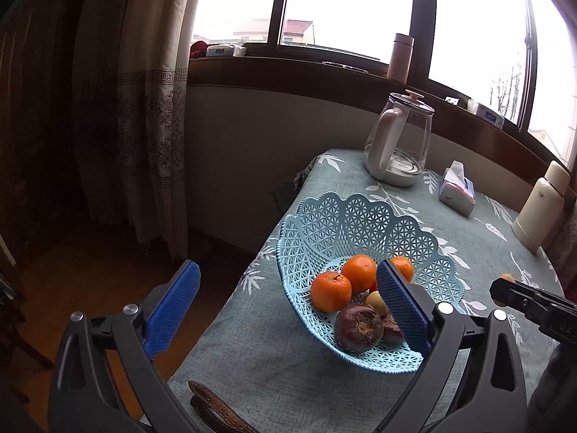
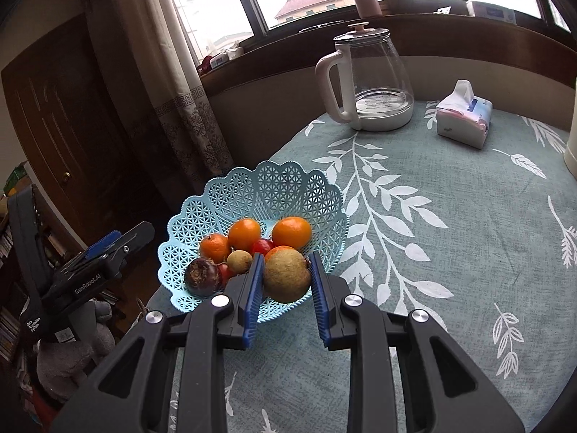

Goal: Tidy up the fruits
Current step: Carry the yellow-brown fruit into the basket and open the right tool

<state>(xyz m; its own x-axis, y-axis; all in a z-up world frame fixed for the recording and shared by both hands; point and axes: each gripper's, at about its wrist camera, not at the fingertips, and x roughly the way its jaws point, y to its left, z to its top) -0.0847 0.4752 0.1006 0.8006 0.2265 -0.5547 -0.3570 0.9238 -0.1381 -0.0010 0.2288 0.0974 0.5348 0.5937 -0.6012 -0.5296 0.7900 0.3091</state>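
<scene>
Right gripper (image 2: 285, 274) clamps a brownish fruit (image 2: 286, 276) over the basket (image 2: 288, 180), seemingly the last; left gripper (image 1: 288, 310) hangs wide, empty.

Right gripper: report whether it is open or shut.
Shut on the brownish-green round fruit: both blue fingers of the right gripper press its sides.
</scene>
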